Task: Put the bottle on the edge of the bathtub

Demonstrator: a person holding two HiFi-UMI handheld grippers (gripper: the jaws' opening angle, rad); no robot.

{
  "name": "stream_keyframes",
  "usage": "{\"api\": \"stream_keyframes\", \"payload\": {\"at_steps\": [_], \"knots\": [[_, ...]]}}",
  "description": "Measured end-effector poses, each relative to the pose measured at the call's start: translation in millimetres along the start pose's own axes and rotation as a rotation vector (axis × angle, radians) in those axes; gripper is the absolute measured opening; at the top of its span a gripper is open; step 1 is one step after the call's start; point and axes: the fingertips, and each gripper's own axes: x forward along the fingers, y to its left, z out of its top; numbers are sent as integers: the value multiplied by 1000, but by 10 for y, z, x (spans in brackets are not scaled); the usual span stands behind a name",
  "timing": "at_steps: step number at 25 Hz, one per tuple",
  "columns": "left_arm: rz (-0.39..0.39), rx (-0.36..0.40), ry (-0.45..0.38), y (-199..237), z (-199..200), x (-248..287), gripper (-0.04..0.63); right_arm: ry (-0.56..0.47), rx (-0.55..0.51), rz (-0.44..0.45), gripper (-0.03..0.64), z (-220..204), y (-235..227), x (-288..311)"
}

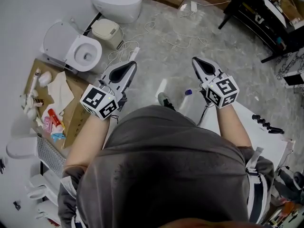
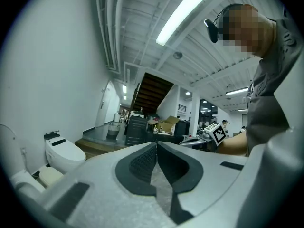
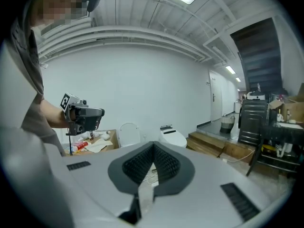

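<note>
A small clear bottle with a blue cap (image 1: pixel 188 93) is below and between my two grippers, close to the white bathtub rim (image 1: pixel 251 127); I cannot tell whether it rests on the rim. My left gripper (image 1: pixel 130 66) is held out over the floor with its pads together and nothing between them (image 2: pixel 156 145). My right gripper (image 1: pixel 196 61) is also shut and holds nothing (image 3: pixel 153 145). It hovers above and just right of the bottle without touching it. Each gripper shows in the other's view: the right one's marker cube (image 2: pixel 217 133) and the left gripper's body (image 3: pixel 83 115).
Two toilets stand ahead, one with its lid up (image 1: pixel 80 53) and one closed (image 1: pixel 118 1). A wooden stand with toiletries and a cloth (image 1: pixel 71 106) is at the left. White cables (image 1: pixel 156 34) trail over the marble floor. A black rack (image 1: pixel 266 18) fills the far right. A black fitting (image 1: pixel 266 124) lies on the tub.
</note>
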Motion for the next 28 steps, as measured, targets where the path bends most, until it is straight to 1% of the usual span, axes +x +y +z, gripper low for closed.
{"api": "stream_keyframes", "payload": {"at_steps": [5, 18, 28], "knots": [[3, -13, 1, 18, -47, -27, 11, 9, -21, 2, -9, -3, 54, 21], [-2, -19, -5, 52, -39, -21, 11, 31, -30, -3, -9, -20, 50, 46], [-4, -29, -15, 110, -30, -48, 11, 29, -53, 9, -9, 39, 125, 111]]}}
